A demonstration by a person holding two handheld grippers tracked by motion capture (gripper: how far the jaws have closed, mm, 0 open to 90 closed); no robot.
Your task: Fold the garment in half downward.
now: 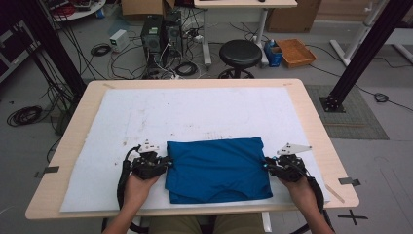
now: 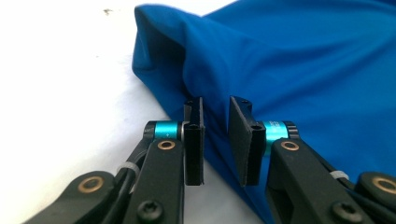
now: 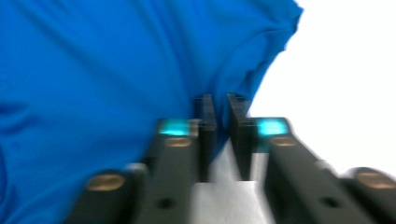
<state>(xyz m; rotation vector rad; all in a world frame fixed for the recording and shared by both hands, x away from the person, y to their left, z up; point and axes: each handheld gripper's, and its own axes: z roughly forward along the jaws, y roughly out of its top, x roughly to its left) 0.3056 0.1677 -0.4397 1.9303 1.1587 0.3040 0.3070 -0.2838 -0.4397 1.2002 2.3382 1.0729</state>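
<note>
A folded blue cloth lies on the white mat near the table's front edge. My left gripper sits at the cloth's left edge, held low in a hand. In the left gripper view the jaws stand a little apart, with the edge of the cloth running into the gap and no pad pressing on it. My right gripper is at the cloth's right edge. In the blurred right gripper view its jaws keep a narrow gap at the hem of the cloth.
The mat covers most of the wooden table. Beyond the far edge stand a black stool, an orange tray, computer towers and loose cables on the floor. Black frame posts rise at both sides.
</note>
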